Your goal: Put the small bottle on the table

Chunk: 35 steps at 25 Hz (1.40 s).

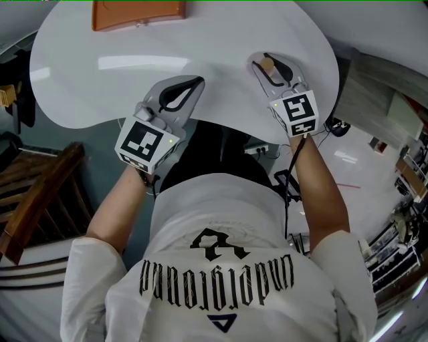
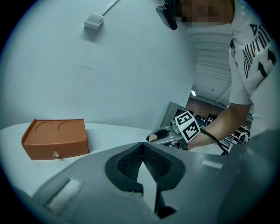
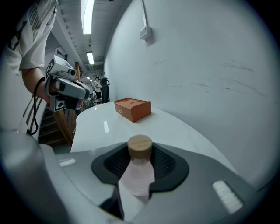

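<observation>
The small bottle (image 3: 139, 170) has a pale pink body and a round wooden cap (image 3: 140, 145). My right gripper (image 3: 140, 153) is shut on it, the pads pressing its sides and the cap poking out past the jaws. In the head view this gripper (image 1: 269, 63) hovers over the near right part of the white table (image 1: 200, 47), with the cap (image 1: 267, 65) showing between the jaws. The left gripper view shows the same gripper (image 2: 162, 136) and cap (image 2: 152, 138) off to the right. My left gripper (image 2: 143, 146) is shut and empty, over the table's near edge (image 1: 192, 85).
An orange-brown box (image 1: 137, 13) with a small knob (image 2: 55, 154) stands at the table's far side (image 3: 133, 108). A pale wall with a small white junction box (image 2: 94, 20) rises behind it. Dark wooden steps (image 1: 33, 194) lie at the left, cables (image 1: 294, 180) on the floor.
</observation>
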Each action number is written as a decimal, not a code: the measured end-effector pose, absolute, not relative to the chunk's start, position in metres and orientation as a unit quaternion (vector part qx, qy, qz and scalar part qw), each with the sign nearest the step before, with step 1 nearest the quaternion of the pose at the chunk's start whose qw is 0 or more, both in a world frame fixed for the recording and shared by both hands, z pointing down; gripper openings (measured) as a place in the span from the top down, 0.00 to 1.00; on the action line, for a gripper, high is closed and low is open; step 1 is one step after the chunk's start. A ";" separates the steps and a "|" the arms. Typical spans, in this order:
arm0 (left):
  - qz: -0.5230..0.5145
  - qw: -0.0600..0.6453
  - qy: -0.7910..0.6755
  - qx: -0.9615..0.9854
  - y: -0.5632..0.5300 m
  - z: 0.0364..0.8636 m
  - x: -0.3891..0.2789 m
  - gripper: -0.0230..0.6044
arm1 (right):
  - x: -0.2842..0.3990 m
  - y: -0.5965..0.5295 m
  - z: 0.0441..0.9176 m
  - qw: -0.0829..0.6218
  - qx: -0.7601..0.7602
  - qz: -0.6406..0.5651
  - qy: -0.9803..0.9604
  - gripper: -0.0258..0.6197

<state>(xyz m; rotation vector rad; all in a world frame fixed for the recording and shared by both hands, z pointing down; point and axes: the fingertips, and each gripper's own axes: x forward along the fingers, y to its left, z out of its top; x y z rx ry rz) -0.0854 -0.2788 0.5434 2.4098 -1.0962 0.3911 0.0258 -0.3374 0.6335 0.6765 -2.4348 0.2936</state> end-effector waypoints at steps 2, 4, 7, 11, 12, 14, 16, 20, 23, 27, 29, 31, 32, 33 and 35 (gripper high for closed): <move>0.142 0.233 -0.398 0.876 -0.278 0.546 -0.084 0.95 | 0.026 -0.338 0.635 0.292 0.256 0.111 -0.915 0.75; 0.142 0.233 -0.397 0.876 -0.279 0.547 -0.083 0.95 | 0.026 -0.339 0.637 0.290 0.258 0.111 -0.915 0.75; 0.141 0.236 -0.394 0.877 -0.281 0.549 -0.078 0.95 | 0.026 -0.340 0.640 0.289 0.261 0.111 -0.914 0.75; 0.140 0.238 -0.394 0.877 -0.283 0.549 -0.076 0.95 | 0.028 -0.340 0.641 0.283 0.265 0.109 -0.915 0.75; 0.141 0.238 -0.394 0.877 -0.283 0.549 -0.075 0.95 | 0.028 -0.340 0.641 0.282 0.265 0.108 -0.916 0.75; 0.143 0.244 -0.391 0.876 -0.281 0.550 -0.073 0.95 | 0.027 -0.339 0.640 0.282 0.264 0.105 -0.916 0.75; 0.143 0.246 -0.389 0.876 -0.280 0.551 -0.072 0.95 | 0.026 -0.337 0.639 0.282 0.263 0.101 -0.917 0.75; 0.141 0.247 -0.387 0.877 -0.281 0.552 -0.070 0.95 | 0.021 -0.336 0.639 0.286 0.257 0.082 -0.920 0.75; 0.140 0.254 -0.382 0.878 -0.278 0.552 -0.064 0.95 | 0.020 -0.334 0.639 0.286 0.253 0.074 -0.921 0.75; 0.138 0.256 -0.383 0.877 -0.275 0.552 -0.061 0.95 | 0.021 -0.334 0.640 0.284 0.254 0.070 -0.922 0.74; 0.139 0.255 -0.383 0.877 -0.274 0.552 -0.061 0.95 | 0.021 -0.334 0.640 0.281 0.257 0.072 -0.922 0.73; 0.140 0.252 -0.384 0.877 -0.272 0.551 -0.060 0.95 | 0.022 -0.334 0.638 0.277 0.260 0.075 -0.922 0.69; 0.141 0.249 -0.386 0.877 -0.272 0.551 -0.061 0.95 | 0.023 -0.334 0.637 0.275 0.262 0.076 -0.922 0.67; 0.141 0.244 -0.388 0.877 -0.272 0.551 -0.062 0.95 | 0.023 -0.333 0.636 0.273 0.263 0.077 -0.922 0.67; 0.141 0.238 -0.392 0.877 -0.270 0.549 -0.063 0.95 | 0.025 -0.332 0.633 0.269 0.265 0.076 -0.923 0.66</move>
